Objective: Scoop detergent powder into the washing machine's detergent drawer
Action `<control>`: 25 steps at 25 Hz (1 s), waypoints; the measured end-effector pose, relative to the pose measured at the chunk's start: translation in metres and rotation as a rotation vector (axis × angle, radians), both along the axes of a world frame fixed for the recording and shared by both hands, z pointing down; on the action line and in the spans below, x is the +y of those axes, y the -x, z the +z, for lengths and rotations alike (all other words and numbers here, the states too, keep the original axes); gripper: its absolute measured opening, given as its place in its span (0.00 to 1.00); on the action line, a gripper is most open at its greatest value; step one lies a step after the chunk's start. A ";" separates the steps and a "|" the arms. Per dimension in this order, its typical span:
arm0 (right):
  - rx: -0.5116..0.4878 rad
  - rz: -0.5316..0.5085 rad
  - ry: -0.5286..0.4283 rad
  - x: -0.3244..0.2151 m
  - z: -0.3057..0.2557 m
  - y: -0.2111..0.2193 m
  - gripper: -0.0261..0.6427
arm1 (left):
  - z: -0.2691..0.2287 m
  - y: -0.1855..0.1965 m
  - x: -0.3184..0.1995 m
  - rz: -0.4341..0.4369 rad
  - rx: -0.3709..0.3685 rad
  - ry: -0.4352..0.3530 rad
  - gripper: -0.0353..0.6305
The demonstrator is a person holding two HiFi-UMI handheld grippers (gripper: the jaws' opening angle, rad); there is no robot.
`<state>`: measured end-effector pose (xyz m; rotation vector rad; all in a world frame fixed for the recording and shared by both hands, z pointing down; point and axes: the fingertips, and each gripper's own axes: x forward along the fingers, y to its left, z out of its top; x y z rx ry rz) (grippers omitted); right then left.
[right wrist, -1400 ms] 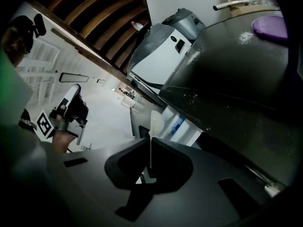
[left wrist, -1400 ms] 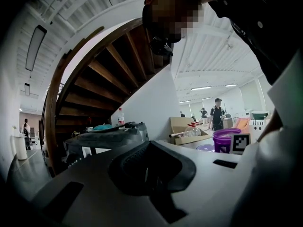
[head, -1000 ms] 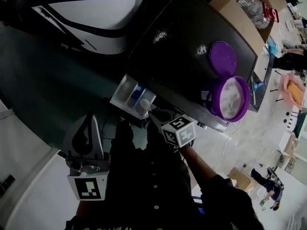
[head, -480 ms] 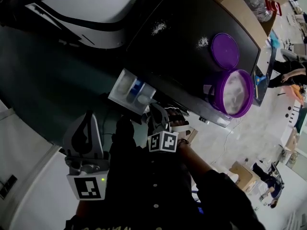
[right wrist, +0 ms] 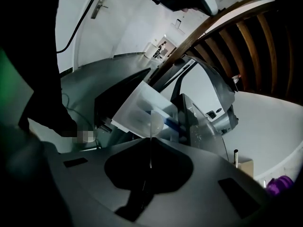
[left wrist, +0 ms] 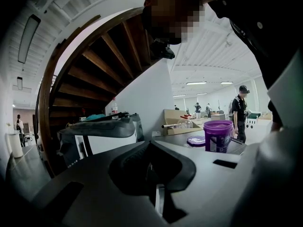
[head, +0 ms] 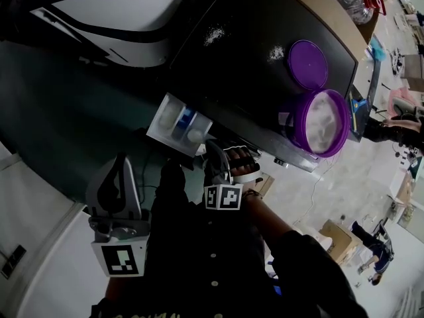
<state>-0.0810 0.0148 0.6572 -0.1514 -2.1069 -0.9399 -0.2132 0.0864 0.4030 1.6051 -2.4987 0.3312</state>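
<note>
Two tools, both clenched. Right tool [head: 213, 152]: pinches the thin handle of a translucent scoop [right wrist: 154, 123], with the bowl just past the tip and over the pulled-out detergent drawer [head: 161, 119]. Cannot tell whether the bowl carries powder. Directly ahead of that tool, the drawer: split into compartments, a blue insert [head: 188, 120] in the middle, pale bottoms on either side; powder or bare plastic, hard to say. Farther ahead and to the right of the same tool, on the washing machine's dark top [head: 252, 78]: an open purple tub [head: 292, 128] with white detergent powder [head: 321, 121] inside, and its purple lid [head: 307, 63] lying flat just beside it on the far side. Left of the lid, on the same top: two small spills [head: 213, 36] of white powder. Left tool [head: 120, 167]: jaws together on nothing, low and left of the right tool, well apart from the drawer.
</note>
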 end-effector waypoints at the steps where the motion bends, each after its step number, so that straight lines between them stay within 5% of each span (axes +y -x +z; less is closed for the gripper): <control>1: -0.004 0.015 0.033 0.001 -0.001 0.000 0.09 | -0.001 -0.001 0.000 0.001 -0.001 0.000 0.06; 4: -0.003 0.147 0.310 0.006 -0.006 0.002 0.09 | -0.006 -0.001 -0.001 0.003 -0.008 -0.013 0.06; 9: 0.008 0.489 1.066 0.012 -0.031 0.007 0.09 | -0.022 -0.003 -0.008 0.012 -0.035 -0.051 0.06; 11: -0.006 0.544 1.209 0.010 -0.044 0.010 0.09 | -0.031 -0.004 -0.012 0.022 -0.050 -0.071 0.06; 18: -0.093 0.510 1.266 0.003 -0.094 0.012 0.09 | -0.060 -0.008 -0.029 0.066 -0.087 -0.126 0.06; 25: -0.331 0.448 1.241 -0.039 -0.194 0.007 0.09 | -0.096 -0.020 -0.070 0.162 -0.152 -0.227 0.06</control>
